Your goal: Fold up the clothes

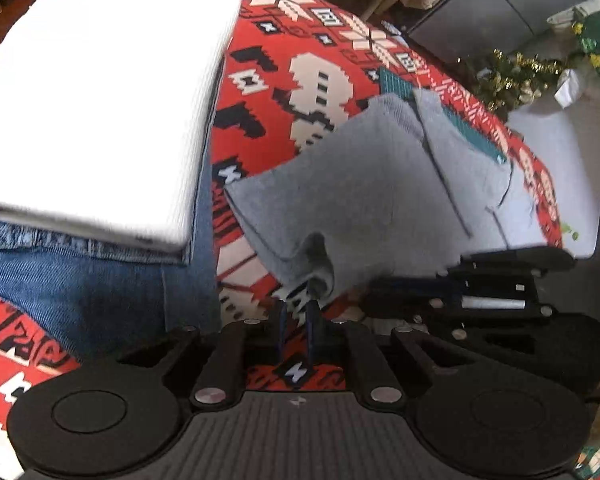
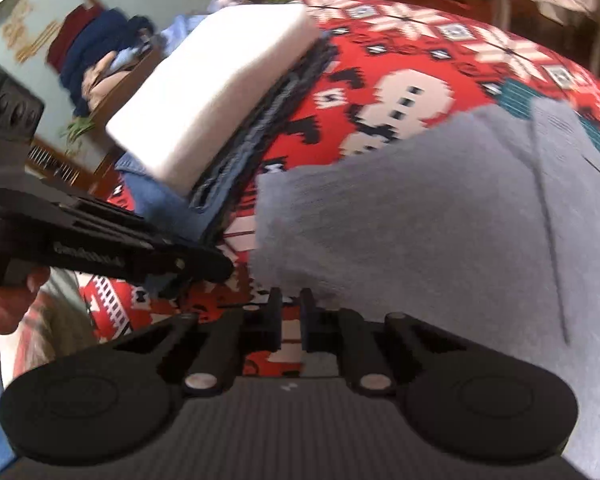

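In the left wrist view, the left gripper (image 1: 299, 312) sits at lower centre with its two blue-padded fingers (image 1: 281, 320) drawn close together, pinching a bunched corner of the grey knitted garment (image 1: 364, 184). That garment spreads from the fingertips up toward the right of the frame, lying on the red patterned cloth with cream and black motifs (image 1: 268, 92) that covers the bench. A teal ribbed piece of fabric (image 1: 396, 82) shows at the garment's far edge, upper right of centre. At upper left a folded white textile (image 1: 100, 92) rests on top of folded blue denim jeans (image 1: 80, 292). The right gripper's black body (image 1: 500, 300) appears at right of centre, touching the garment's near edge.

In the right wrist view, the right gripper (image 2: 291, 300) is at lower centre, its fingers pressed nearly together at the lower left edge of the grey garment (image 2: 440, 220), which fills the right half of the frame; motion blur hides whether fabric lies between the pads. The left gripper's body (image 2: 100, 236) enters from the left, held by a hand (image 2: 4, 292). The white textile (image 2: 220, 88) on the denim stack (image 2: 172, 204) lies at upper left.
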### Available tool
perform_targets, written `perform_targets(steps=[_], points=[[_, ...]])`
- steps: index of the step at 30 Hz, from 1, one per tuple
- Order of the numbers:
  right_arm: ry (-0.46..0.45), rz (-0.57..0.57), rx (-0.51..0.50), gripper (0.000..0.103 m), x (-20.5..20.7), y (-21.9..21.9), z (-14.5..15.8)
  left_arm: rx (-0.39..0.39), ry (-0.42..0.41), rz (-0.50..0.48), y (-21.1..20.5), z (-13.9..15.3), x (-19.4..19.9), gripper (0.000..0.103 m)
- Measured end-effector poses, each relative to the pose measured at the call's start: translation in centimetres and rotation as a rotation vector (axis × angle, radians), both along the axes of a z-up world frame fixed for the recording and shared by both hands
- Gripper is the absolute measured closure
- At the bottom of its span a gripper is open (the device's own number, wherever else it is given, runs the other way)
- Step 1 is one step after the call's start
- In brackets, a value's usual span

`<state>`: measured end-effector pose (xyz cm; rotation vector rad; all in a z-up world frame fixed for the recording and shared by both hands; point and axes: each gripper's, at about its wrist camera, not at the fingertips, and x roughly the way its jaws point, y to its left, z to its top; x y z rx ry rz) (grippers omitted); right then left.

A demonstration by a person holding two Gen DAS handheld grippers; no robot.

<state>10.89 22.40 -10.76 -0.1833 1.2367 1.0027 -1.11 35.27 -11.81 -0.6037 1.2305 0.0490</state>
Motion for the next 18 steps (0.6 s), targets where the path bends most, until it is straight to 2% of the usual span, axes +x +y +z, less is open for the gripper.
perform_targets(steps=[4,7,11,12,13,14,15,17,18], points=[[-0.070,0.067,-0.013,0.091,-1.1,1.9,-0.4,-0.025,0.008,0.020,0.0,-0.2,-1.1,0.095],[-0.132,0.097,-0.044,0.077,-1.7,3.0,-1.0,-0.038,0.020,0.039,0.2,-0.3,-1.9,0.095],[-0.183,0.155,-0.064,0.064,-2.5,4.0,-1.8,-0.033,0.047,0.031,0.3,-0.6,-2.8,0.095],[-0.204,0.172,-0.066,0.063,-2.8,4.2,-1.9,-0.029,0.053,0.026,0.3,-0.6,-3.0,0.094],[-0.225,0.187,-0.068,0.066,-3.0,4.4,-1.9,-0.026,0.055,0.025,0.3,-0.7,-3.1,0.093],[-0.227,0.181,-0.074,0.080,-2.9,4.3,-1.9,-0.023,0.058,0.025,0.3,-0.7,-3.2,0.093],[-0.229,0.175,-0.080,0.089,-2.7,4.2,-1.9,-0.020,0.060,0.024,0.3,-0.7,-3.3,0.092],[-0.229,0.163,-0.089,0.099,-2.3,4.1,-1.8,-0.021,0.056,0.034,0.5,-0.6,-3.6,0.092],[-0.180,0.150,-0.071,0.099,-1.9,3.7,-1.7,-0.024,0.052,0.041,0.7,-0.6,-3.7,0.092]])
